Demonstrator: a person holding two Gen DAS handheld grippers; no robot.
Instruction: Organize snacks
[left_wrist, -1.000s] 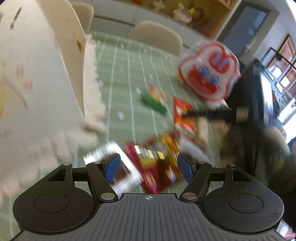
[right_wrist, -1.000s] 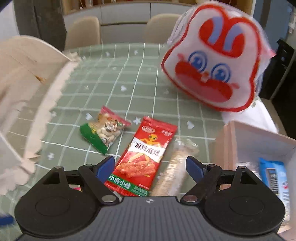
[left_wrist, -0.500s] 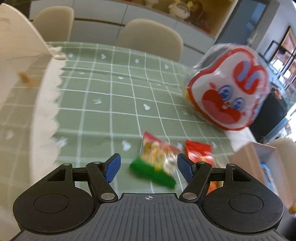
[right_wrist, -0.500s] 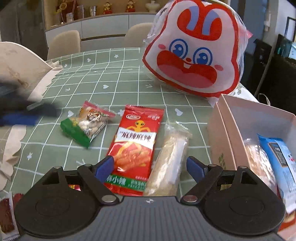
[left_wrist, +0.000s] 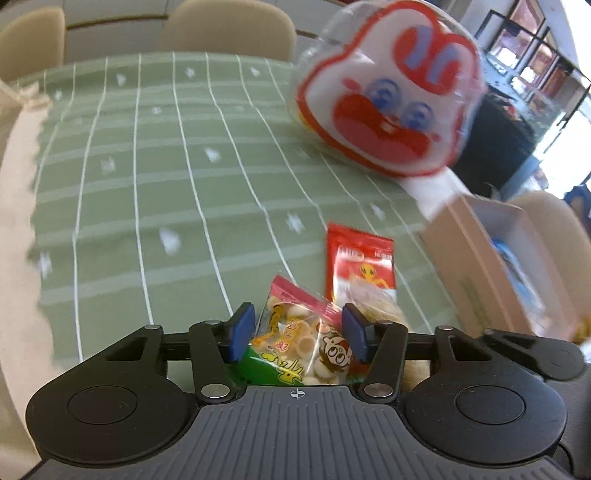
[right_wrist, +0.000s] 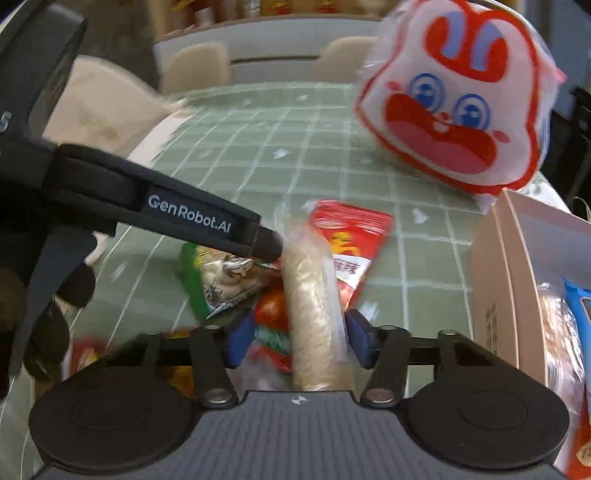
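My left gripper (left_wrist: 297, 332) is open, its blue pads on either side of a green and pink packet of small round biscuits (left_wrist: 299, 339) on the green checked tablecloth. My right gripper (right_wrist: 297, 338) is open around a pale rice bar in clear wrap (right_wrist: 314, 314), which lies over a red snack packet (right_wrist: 347, 236). The biscuit packet (right_wrist: 225, 277) lies left of the bar, under the left gripper's black arm (right_wrist: 166, 206). The red packet (left_wrist: 360, 258) lies ahead of the left gripper.
A big rabbit-face bag (right_wrist: 461, 99) stands at the back right of the table. A beige open box (right_wrist: 517, 266) with wrapped snacks in it stands at the right. More packets (right_wrist: 85, 354) lie at the near left. Chairs stand behind the table.
Both grippers have come forward and down over the snacks and narrowed. The left one now straddles the biscuit packet, the right one the rice bar. The left arm now crosses the right wrist view.
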